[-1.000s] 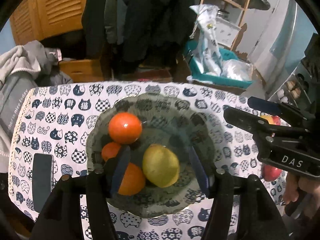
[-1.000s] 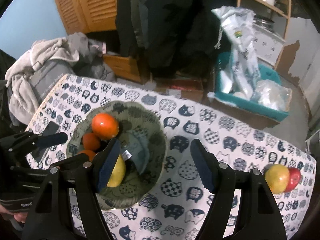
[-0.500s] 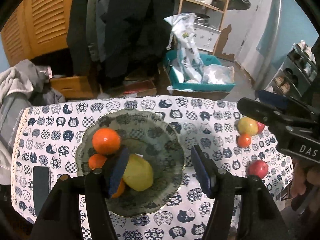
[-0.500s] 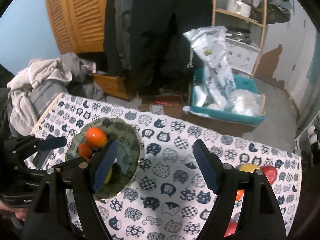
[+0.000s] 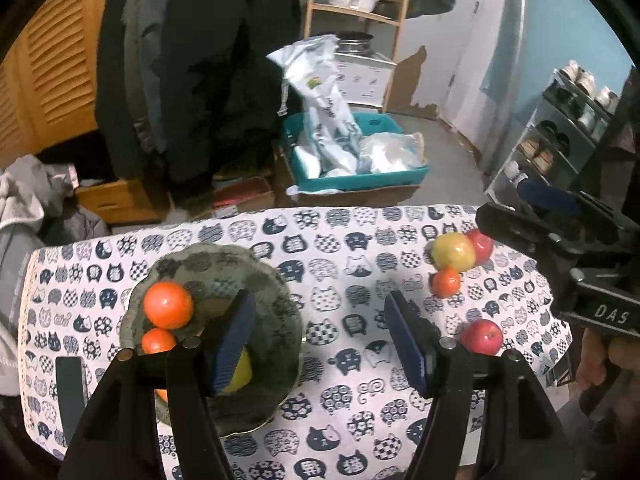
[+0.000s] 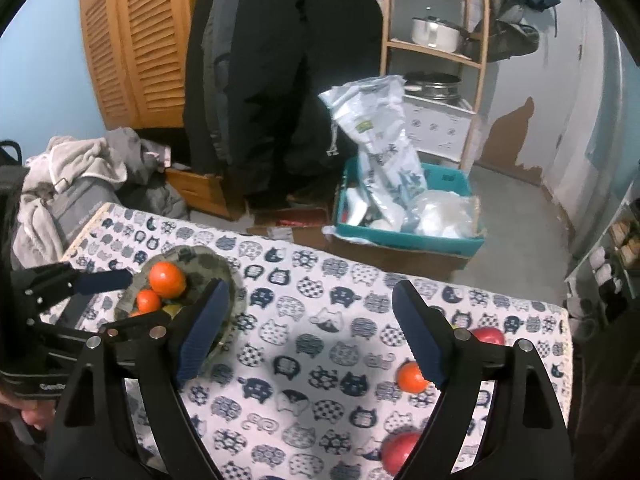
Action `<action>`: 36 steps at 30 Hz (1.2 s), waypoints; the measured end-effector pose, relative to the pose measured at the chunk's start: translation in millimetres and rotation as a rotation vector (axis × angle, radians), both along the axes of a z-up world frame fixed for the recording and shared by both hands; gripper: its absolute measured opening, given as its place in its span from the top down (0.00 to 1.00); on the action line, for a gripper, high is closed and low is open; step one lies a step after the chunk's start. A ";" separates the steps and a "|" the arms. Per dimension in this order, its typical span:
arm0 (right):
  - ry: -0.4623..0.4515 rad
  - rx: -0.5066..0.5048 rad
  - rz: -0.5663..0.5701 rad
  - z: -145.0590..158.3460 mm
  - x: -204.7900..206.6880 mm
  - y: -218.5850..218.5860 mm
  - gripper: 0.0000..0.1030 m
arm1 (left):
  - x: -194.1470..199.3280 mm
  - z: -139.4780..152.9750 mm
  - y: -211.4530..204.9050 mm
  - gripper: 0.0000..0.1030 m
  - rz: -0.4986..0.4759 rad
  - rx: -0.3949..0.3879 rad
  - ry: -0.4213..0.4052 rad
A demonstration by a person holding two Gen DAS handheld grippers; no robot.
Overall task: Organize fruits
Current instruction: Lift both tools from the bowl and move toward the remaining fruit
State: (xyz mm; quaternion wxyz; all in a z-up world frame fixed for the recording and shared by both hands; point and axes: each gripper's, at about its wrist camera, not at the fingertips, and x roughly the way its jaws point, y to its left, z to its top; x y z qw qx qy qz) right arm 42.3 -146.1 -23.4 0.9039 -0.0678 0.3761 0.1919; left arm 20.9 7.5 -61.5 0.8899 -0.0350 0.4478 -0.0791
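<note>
The green bowl sits toward the left end of the worktop, on a cat-print cloth; in it lie a large orange, a smaller orange just below it and a yellow fruit half hidden behind a jaw pad; well apart, near the right end, a yellow apple touches a red apple and a small orange, with another red apple nearer the front edge; the left gripper hangs above the cloth beside the bowl — its jaws have just been opening, released, nothing between them; the right gripper likewise, its jaws just widened and empty — a dark phone lies left of the bowl
</note>
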 end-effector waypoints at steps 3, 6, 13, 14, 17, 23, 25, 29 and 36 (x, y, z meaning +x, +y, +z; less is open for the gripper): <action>0.005 0.007 -0.019 -0.7 -2.5 -16.3 0.18 | 1.2 3.7 -10.4 0.34 -0.020 0.001 -0.005; 0.002 0.010 -0.041 0.0 -5.3 -33.7 0.18 | 2.4 6.6 -22.6 0.34 -0.040 0.004 -0.010; -0.009 0.022 -0.112 4.6 -9.3 -76.5 0.18 | 4.1 10.5 -50.5 0.33 -0.085 0.016 -0.017; -0.011 0.028 -0.121 5.4 -9.9 -81.8 0.18 | 3.8 10.9 -55.9 0.33 -0.097 0.017 -0.017; -0.014 0.039 -0.151 8.2 -10.4 -98.9 0.18 | 4.6 10.8 -67.8 0.31 -0.117 0.032 -0.022; -0.017 0.054 -0.204 10.0 -8.6 -126.6 0.18 | 9.3 10.0 -88.6 0.31 -0.154 0.041 -0.020; -0.013 0.054 -0.218 7.9 -7.9 -134.7 0.18 | 10.7 10.0 -93.8 0.31 -0.162 0.042 -0.019; -0.001 0.060 -0.250 3.8 -6.2 -150.4 0.18 | 15.4 9.9 -107.8 0.31 -0.183 0.043 -0.017; 0.032 0.063 -0.283 -6.0 -1.7 -169.4 0.18 | 25.7 6.5 -124.7 0.31 -0.202 0.052 -0.015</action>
